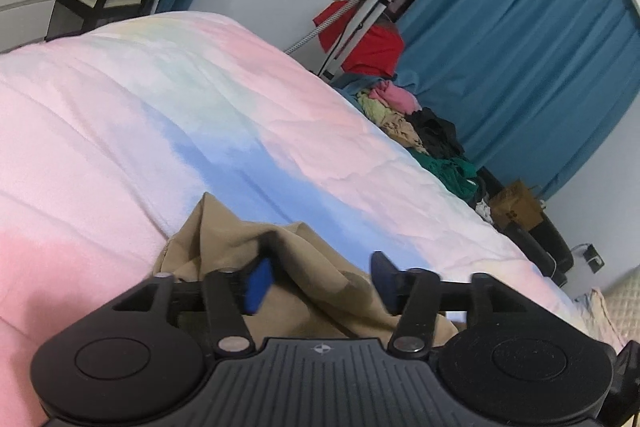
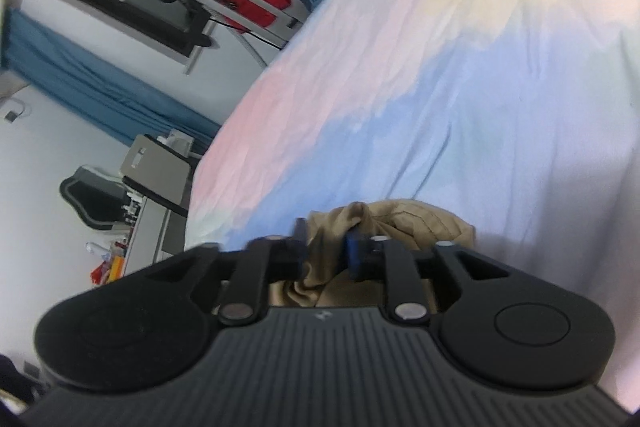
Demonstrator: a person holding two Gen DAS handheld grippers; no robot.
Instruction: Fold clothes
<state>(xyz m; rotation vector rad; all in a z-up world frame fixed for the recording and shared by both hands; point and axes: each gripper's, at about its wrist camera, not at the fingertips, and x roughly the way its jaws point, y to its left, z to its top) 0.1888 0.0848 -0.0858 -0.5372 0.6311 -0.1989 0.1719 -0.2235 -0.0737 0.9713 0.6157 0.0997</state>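
Left wrist view: the left gripper [image 1: 320, 277] is held low over the pastel bedspread [image 1: 168, 99], its jaws spread wide, with a ridge of the tan garment [image 1: 304, 259] lying between them; neither blue pad is seen pressing on the cloth, so the garment is judged released on this side. In the right wrist view the right gripper [image 2: 326, 247] is seen with its jaws partly spread around a bunched fold of the same tan garment [image 2: 404, 215]; the cloth fills much of the gap, and whether the pads are touching it cannot be told with certainty, though no firm pinch is apparent. The garment rests crumpled on the near part of the bed, on the blue band of the cover, well apart from the pile of other clothes [image 1: 420, 123] at the far edge.

The step in hand is judged to be laying the garment down for folding. It would be done well if both grippers were drawn back clear of the fabric without any cloth being snagged, after which two outer corners or a hem should be sought, so that the piece can be spread flat before any fold is made. A crumpled start would be expected to give a crooked fold.
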